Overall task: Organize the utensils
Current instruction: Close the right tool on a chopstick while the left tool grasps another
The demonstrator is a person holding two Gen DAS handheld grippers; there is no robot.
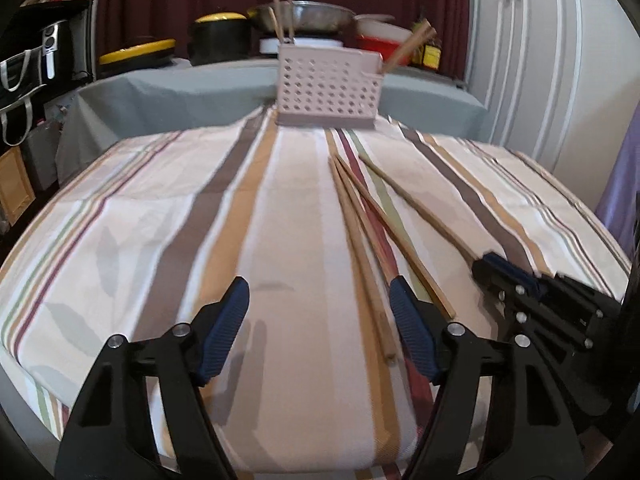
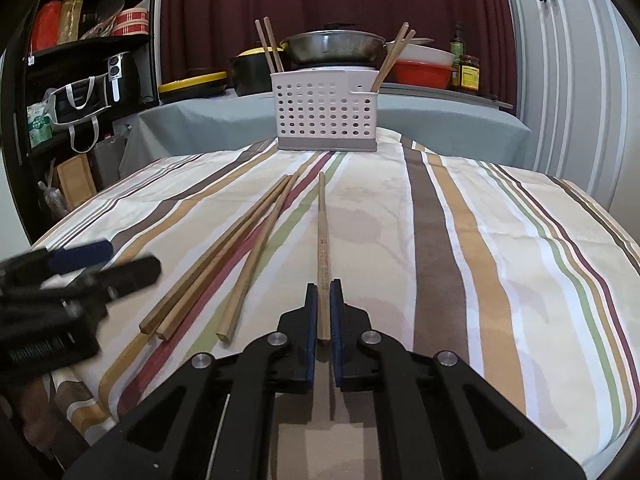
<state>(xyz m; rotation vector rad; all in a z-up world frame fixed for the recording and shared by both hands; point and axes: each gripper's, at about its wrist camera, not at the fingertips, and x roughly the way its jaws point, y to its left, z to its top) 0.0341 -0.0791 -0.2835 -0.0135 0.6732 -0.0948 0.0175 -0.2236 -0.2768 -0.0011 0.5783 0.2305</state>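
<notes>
In the left wrist view, the left gripper (image 1: pixel 320 320) is held low with fingers spread wide over the striped cloth-covered desk (image 1: pixel 160 220), beside three loose wooden chopsticks (image 1: pixel 360 248). In the right wrist view, the right gripper (image 2: pixel 324 312) is pinched on a single wooden chopstick (image 2: pixel 322 240), pointed at the white perforated plastic utensil holder (image 2: pixel 326 116).

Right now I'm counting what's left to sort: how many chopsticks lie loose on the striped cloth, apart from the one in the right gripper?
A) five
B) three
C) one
B: three loose chopsticks lie left of the one clamped in the right gripper.
</notes>
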